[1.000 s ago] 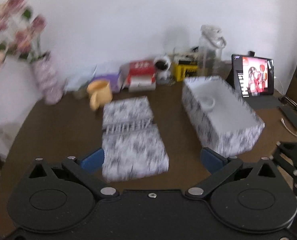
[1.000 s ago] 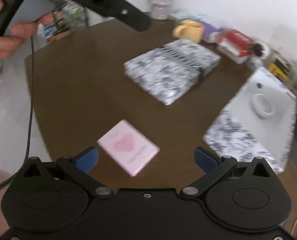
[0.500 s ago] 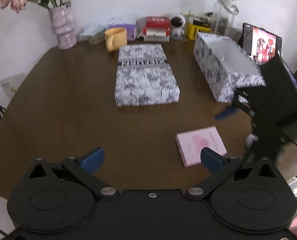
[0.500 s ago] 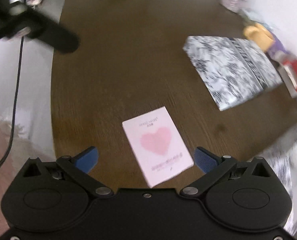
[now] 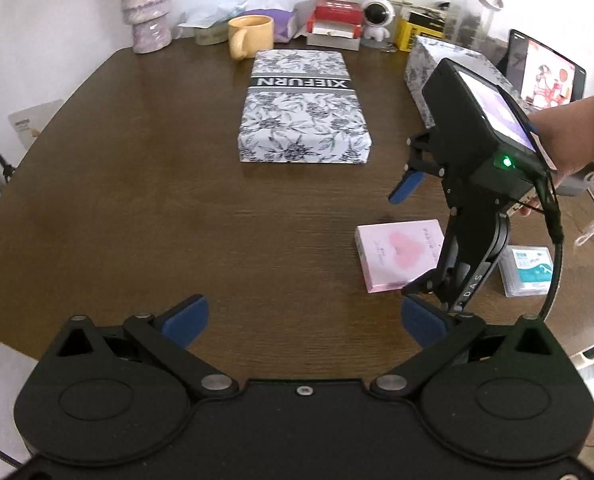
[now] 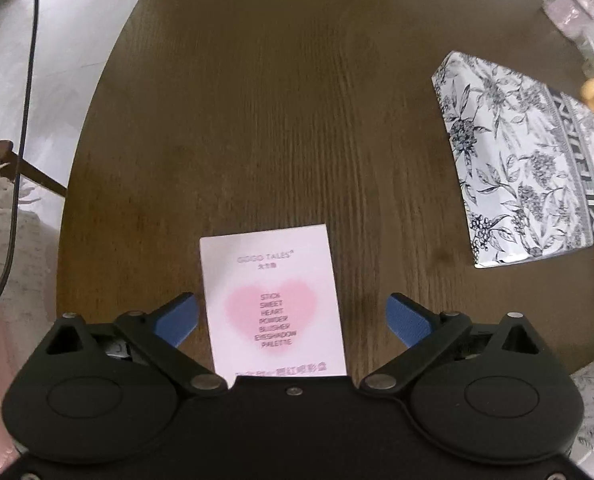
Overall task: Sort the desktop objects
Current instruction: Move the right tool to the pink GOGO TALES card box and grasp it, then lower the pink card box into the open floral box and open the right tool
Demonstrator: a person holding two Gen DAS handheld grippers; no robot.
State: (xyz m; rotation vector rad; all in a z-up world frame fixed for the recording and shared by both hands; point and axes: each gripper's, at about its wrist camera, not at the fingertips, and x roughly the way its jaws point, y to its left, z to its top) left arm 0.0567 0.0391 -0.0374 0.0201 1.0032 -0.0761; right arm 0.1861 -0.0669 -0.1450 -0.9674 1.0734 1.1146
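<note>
Soft, even daylight fills both my views. The dark brown wooden table (image 5: 145,184) shows a pale sheen toward its left side. Fisheye bending curves every edge and blackens corners. My right view's small print on the pink heart-printed box (image 6: 273,300) looks slightly soft.

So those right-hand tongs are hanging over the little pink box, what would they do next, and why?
Probably lower a little and close on the pink box. The right tongs are open, with one blue finger on either side of the box, which lies flat on the brown table, not yet gripped. The left tongs are open over bare wood, away from it.
</note>
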